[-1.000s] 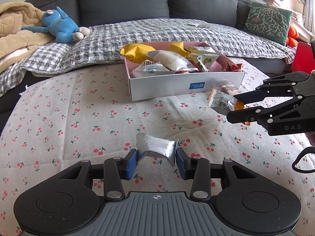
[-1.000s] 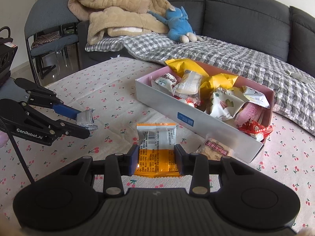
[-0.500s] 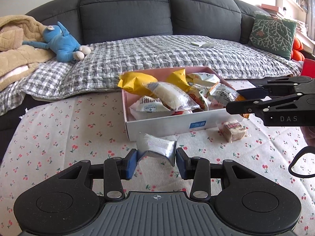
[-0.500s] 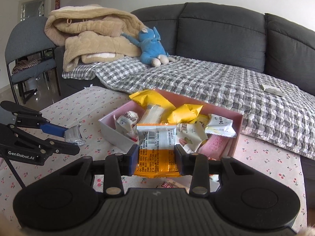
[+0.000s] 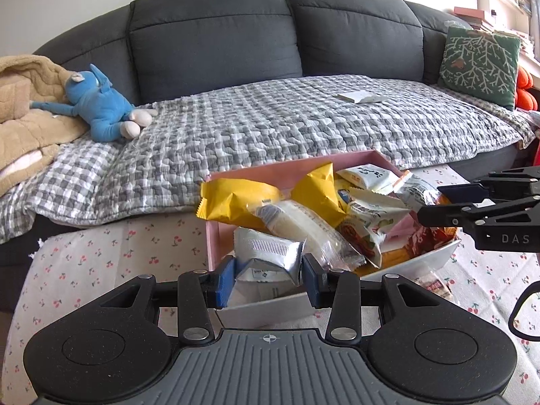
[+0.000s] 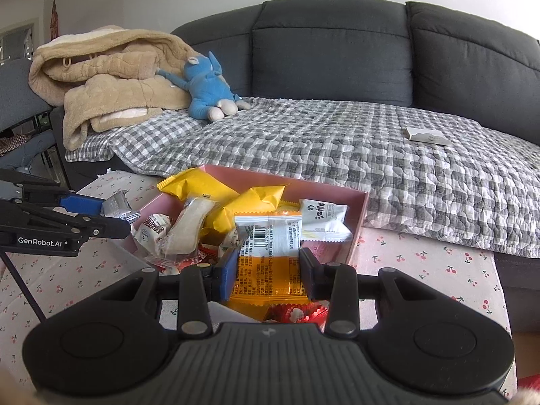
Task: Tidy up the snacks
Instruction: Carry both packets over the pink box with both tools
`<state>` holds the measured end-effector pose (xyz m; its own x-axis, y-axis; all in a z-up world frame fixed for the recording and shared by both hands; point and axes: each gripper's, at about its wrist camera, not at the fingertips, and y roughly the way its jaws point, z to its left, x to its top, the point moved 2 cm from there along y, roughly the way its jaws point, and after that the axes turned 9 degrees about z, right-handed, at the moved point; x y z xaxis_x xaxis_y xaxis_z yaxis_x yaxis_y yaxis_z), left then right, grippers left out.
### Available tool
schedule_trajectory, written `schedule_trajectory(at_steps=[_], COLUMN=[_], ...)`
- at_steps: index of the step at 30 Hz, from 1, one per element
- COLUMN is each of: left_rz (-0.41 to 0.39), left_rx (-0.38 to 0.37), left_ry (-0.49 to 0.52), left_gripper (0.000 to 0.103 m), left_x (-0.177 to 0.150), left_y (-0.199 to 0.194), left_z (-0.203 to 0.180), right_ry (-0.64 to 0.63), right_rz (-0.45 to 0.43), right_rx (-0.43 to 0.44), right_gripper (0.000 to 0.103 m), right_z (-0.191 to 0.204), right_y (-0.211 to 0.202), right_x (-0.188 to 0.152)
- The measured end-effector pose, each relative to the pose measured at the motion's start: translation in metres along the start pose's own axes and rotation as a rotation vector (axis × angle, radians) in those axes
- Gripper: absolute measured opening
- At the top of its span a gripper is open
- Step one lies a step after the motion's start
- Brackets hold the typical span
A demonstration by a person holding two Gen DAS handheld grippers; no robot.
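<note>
My left gripper (image 5: 268,278) is shut on a silver foil snack packet (image 5: 266,253), held over the near left corner of the snack box (image 5: 270,172), which is pink inside and white outside. Several packets fill the box, among them a yellow bag (image 5: 233,199). My right gripper (image 6: 268,270) is shut on an orange-and-white packet (image 6: 268,249) above the box's near side (image 6: 357,233). The right wrist view shows the left gripper (image 6: 111,216) with the silver packet (image 6: 118,206) at the box's left edge. The right gripper (image 5: 435,202) hangs over the box's right end.
A small wrapped snack (image 5: 435,283) lies on the cherry-print cloth (image 5: 101,263) right of the box. Behind stands a grey sofa (image 5: 216,40) with a checked quilt, a blue plush toy (image 5: 101,108), a beige blanket (image 6: 111,77) and a green cushion (image 5: 479,64).
Both grippers have travelled forward and a little up with their packets, from above the tablecloth to over the box. The box now fills the lower middle of both views.
</note>
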<state>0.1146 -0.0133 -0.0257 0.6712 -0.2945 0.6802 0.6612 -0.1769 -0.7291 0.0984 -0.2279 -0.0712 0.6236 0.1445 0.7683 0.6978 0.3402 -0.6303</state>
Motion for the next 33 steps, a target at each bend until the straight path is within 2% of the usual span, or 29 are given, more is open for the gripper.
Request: schedule_trajectory(at_steps=[14,33], left_rz=[0.071,0.092], left_rx=[0.024,0.027], left_ry=[-0.031,-0.028], left_gripper=[0.04,0.043], left_x=[0.035,0.042], left_y=[0.045,0.063], left_z=[0.018,0.016], right_ry=[0.109,0.135], right_rz=[-0.009,-0.004], right_rx=[0.009,0.038], right_gripper=[0.036,0.039], right_z=[-0.024,-0.025], right_y=[0.025,0.04], right_x=[0.017,0.021])
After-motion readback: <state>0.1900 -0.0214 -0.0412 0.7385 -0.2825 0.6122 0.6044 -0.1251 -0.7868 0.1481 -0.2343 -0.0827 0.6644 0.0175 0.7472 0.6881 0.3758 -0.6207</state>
